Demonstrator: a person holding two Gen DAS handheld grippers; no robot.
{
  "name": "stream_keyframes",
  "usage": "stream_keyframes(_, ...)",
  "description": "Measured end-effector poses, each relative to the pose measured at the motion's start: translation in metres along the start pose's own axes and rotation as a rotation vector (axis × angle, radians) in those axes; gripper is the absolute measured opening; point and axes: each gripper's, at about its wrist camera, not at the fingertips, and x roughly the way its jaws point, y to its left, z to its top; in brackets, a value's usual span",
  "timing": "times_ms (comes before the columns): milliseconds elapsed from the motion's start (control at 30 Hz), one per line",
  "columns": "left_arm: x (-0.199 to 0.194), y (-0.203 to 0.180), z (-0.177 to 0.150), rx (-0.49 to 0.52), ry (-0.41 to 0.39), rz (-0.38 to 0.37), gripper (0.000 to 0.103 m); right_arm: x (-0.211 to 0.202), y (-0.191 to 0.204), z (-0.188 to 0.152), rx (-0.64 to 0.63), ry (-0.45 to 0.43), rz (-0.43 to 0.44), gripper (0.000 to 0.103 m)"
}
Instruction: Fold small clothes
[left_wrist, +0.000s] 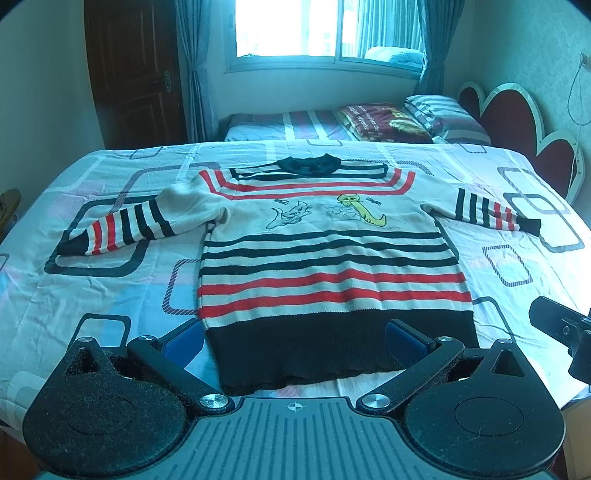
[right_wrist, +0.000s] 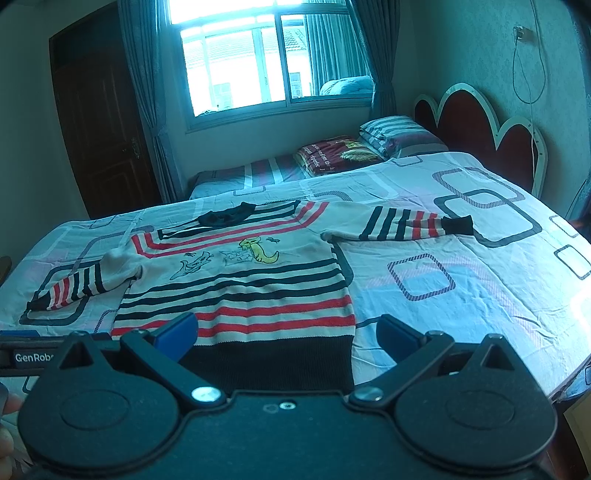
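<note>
left sleeve (left_wrist: 122, 225): lies out to 9 o'clock of the body, bent a bit downward, black cuff at the far end. Knit, soft, light; will flop if lifted mid-length. Best hold prob. the cuff, where the rib is thicker.

left gripper (left_wrist: 293, 341): jaws spread wide, nothing between them. Blue pads sit either side of the black hem band, hovering at 6 o'clock of the garment. Can't tell if pads touch cloth.

striped sweater (left_wrist: 325, 258): child-size knit, flat & face up on the bed sheet (left_wrist: 110, 295), collar at 12, hem at 6, toward the cams. Cream w/ black + red stripes, cartoon print on chest. Judged light, limp, stretchy, not slippery; knit grips the sheet so it may drag & wrinkle rather than slide. No stiffness, so a fold needs two holds or the edge sags.

hem band (left_wrist: 332, 354): dark rib, thickest part, looks doubled. Good pinch pt at its corners, approx 7 and 5 o'clock of the body.

collar (left_wrist: 308, 164): black rib at 12 o'clock, far from both tools.

right sleeve (right_wrist: 413, 223): straight out to 3 o'clock, cuff dark, lying on sheet. Same handling as the other; take at cuff.

right gripper (right_wrist: 286, 334): released, wide apart, empty. Straddles the hem's right corner at approx 5 o'clock of the sweater; one pad over cloth, other over bare sheet.

Risk: thin pinch may grab sheet along w/ knit.
</note>
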Motion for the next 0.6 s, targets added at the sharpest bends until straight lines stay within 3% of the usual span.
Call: stream_keyframes(600,0.014,0.002,0.008,-0.015,0.011,-0.002,0.103,0.011,-0.001,0.005,0.005,0.009,-0.011,0.102)
